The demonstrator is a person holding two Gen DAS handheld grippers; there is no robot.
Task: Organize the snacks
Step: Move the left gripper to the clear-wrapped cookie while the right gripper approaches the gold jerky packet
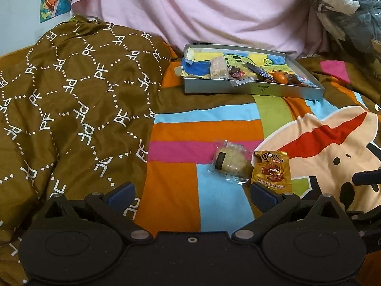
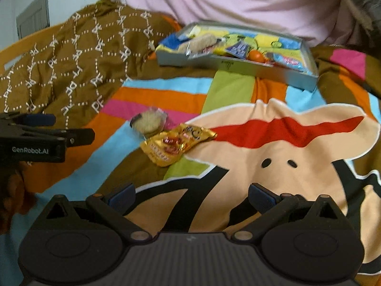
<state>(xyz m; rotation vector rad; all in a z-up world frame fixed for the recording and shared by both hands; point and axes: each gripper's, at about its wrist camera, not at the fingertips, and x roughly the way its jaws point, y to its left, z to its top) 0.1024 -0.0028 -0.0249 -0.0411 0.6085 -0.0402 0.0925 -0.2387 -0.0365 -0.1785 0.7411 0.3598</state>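
A grey shallow box [image 1: 252, 90] [image 2: 240, 68] with several snacks in it sits on the bed at the back. A round cake in a clear wrapper [image 1: 229, 161] [image 2: 148, 121] and a gold snack packet [image 1: 272, 170] [image 2: 177, 144] lie side by side on the colourful bedspread. My left gripper [image 1: 191, 194] is open and empty, just short of both snacks. It also shows at the left edge of the right wrist view [image 2: 47, 128]. My right gripper [image 2: 191, 196] is open and empty, over the cartoon print, nearer than the packet.
A brown patterned duvet [image 1: 71, 100] [image 2: 71, 59] is heaped on the left. A pink sheet [image 1: 202, 9] hangs behind the box. A wooden bed frame [image 2: 26, 45] shows at far left. A dark bundle [image 1: 345, 7] lies at the back right.
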